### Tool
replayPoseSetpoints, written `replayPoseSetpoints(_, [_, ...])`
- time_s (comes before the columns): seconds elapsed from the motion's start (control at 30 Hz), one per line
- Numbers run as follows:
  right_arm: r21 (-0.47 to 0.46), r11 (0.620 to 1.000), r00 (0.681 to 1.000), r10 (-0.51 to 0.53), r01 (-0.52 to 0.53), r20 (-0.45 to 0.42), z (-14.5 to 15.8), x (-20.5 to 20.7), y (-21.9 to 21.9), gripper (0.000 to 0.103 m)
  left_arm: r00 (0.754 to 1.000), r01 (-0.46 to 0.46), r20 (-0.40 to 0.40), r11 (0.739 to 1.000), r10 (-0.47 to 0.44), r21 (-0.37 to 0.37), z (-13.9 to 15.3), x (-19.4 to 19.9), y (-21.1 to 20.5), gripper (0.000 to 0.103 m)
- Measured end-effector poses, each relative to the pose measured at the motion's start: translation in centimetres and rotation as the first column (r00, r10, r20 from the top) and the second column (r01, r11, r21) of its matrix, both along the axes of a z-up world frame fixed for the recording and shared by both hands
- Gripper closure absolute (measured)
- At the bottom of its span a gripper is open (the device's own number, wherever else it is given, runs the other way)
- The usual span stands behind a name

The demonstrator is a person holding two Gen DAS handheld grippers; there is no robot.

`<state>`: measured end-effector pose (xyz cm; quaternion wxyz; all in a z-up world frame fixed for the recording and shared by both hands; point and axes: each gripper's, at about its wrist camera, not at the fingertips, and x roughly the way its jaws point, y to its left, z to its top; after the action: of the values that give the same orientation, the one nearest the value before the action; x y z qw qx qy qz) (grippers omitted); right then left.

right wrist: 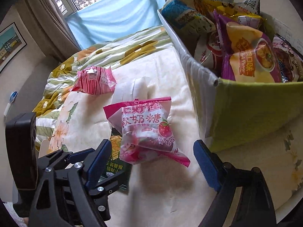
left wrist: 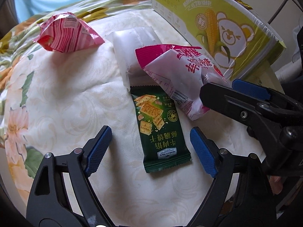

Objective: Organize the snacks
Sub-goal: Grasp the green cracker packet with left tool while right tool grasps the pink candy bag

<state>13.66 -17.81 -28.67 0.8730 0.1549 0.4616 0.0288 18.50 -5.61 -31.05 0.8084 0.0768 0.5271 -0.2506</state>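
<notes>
On the bed: four loose snacks lie on the cream floral bedspread, beside a yellow-green box already heaped with packets.
Left gripper: fingers apart, straddling the green cracker packet, which lies flat between them; neither pad seems to touch it.
Right gripper: fingers apart, nothing held; the strawberry candy bag sits just ahead, in line with the gap.
Candy bag position: its near corner rests over the top of the cracker packet, and its far end leans on a white packet.
Other snack: a pink striped bag lies well apart toward the quilt.
Step in hand: likely picking up the cracker packet and the candy bag for the box.
Doing it well: lift the candy bag first, since it overlaps the crackers; close on its puffy middle rather than the thin sealed edge, which would probably slip.
Cracker packet: flat and slick, so press the pads low into the soft bedspread to catch both long edges.
Risk: the two grippers are close together and could bump.
</notes>
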Motion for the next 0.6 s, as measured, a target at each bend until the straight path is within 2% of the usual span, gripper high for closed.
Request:
replayPoseSetpoints(0.13, [0.034, 0.999, 1.0, 0.006, -0.006, -0.005, -0.7, 0.1, 0.2, 0.018, 0.999, -0.003, 0.042, 0.999, 0.001, 0.049, -0.3, -0.1, -0.9, 0.022])
replayPoseSetpoints(0.2, [0.036, 0.999, 1.0, 0.014, -0.014, -0.007, -1.0, 0.2, 0.4, 0.018, 0.998, -0.006, 0.064, 0.997, 0.001, 0.08, -0.3, -0.3, -1.1, 0.036])
replayPoseSetpoints(0.3, [0.035, 0.999, 1.0, 0.022, -0.022, -0.001, -1.2, 0.2, 0.7, 0.018, 0.997, 0.002, 0.076, 0.995, -0.01, 0.098, -0.3, -0.4, -0.7, 0.049])
replayPoseSetpoints(0.4, [0.014, 0.999, 1.0, 0.03, -0.03, 0.01, -1.4, 0.3, 1.1, 0.018, 0.997, 0.004, 0.072, 0.995, -0.011, 0.098, 0.0, -0.2, 0.0, 0.057])
replayPoseSetpoints(0.53, [-0.018, 0.999, 0.999, 0.032, -0.032, 0.015, -1.8, 0.7, 1.5, 0.018, 0.997, 0.009, 0.071, 0.995, -0.017, 0.103, 0.0, 0.1, 0.4, 0.057])
replayPoseSetpoints(0.6, [-0.044, 0.998, 0.999, 0.038, -0.038, 0.014, -1.9, 1.1, 1.8, 0.024, 0.996, 0.025, 0.078, 0.993, -0.034, 0.112, 0.3, -0.1, 0.6, 0.057])
